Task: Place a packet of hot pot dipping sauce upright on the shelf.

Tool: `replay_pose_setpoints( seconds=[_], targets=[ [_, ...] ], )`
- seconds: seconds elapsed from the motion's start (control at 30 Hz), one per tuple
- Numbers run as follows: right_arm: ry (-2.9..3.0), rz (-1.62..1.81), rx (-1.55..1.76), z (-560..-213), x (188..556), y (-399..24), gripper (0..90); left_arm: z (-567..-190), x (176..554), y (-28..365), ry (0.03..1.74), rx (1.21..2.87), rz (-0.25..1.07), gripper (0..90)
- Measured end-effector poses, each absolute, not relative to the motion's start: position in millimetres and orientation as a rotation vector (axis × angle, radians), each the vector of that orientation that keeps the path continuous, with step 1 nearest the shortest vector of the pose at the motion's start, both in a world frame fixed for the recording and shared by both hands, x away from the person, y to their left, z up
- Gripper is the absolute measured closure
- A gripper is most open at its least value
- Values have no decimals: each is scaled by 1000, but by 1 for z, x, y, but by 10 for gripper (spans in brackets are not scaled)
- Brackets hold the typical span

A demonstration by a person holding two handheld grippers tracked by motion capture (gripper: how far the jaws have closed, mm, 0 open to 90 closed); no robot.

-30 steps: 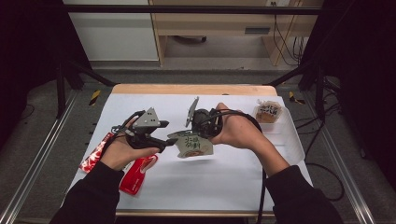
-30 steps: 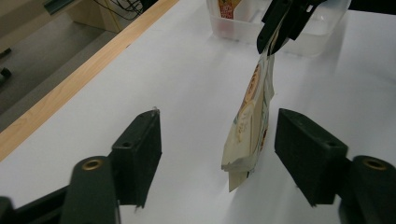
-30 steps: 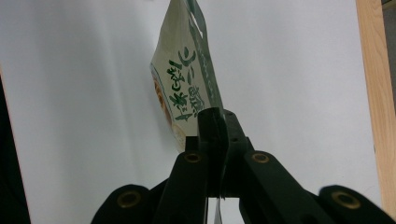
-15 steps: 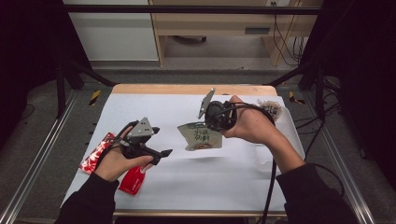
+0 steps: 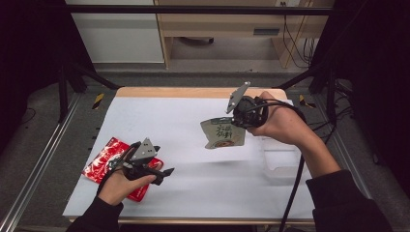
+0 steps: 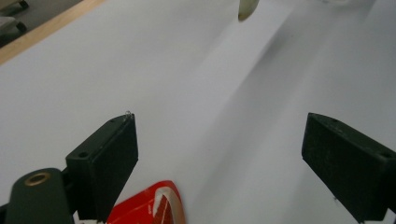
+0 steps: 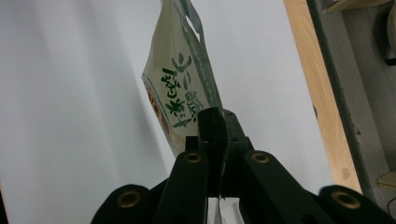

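The right gripper (image 5: 235, 126) is clamped on the edge of the green-lettered pouch (image 5: 223, 134), held above the table (image 5: 193, 116); that thin pinch could slip. The left gripper (image 5: 162, 172), jaws just opened and empty, hovers over the red packet (image 5: 104, 159) and may snag it.

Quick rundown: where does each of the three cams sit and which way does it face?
High view: above the table, facing forward and down; both forearms, left gripper, right gripper.
Left gripper view: on the left gripper, along open jaws over the sheet, red pack below.
Right gripper view: along jaws shut on the green pouch.
Shared: the pouch shows in all three.
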State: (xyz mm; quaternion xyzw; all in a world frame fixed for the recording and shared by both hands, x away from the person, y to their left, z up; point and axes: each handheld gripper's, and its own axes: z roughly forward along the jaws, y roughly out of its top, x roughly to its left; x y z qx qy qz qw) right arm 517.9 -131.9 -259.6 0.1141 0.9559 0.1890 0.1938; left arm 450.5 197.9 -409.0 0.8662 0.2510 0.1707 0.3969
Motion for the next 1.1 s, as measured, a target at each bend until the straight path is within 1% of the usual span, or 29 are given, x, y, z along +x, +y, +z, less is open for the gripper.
replay_pose_setpoints(
  seconds=[0.13, 0.3, 0.43, 0.53, 0.63, 0.77, 1.1],
  targets=[
    [2652, 557, 348, -251, 518, -146, 900, -421, 447, 200, 652, 2204, 419, 103],
    [2611, 583, 385, -239, 517, -164, 900, -426, 443, 205, 654, 2201, 437, 101],
    [2584, 587, 405, -232, 515, -177, 900, -431, 440, 213, 698, 2180, 453, 101],
    [2566, 597, 425, -229, 515, -188, 900, -436, 438, 221, 750, 2151, 492, 92],
    [2541, 612, 449, -227, 517, -205, 900, -438, 438, 227, 784, 2121, 493, 89],
    [2532, 606, 468, -227, 520, -219, 900, -440, 437, 229, 787, 2115, 498, 89],
    [2493, 604, 573, -232, 527, -268, 900, -446, 438, 227, 783, 2137, 490, 89]
  ],
)
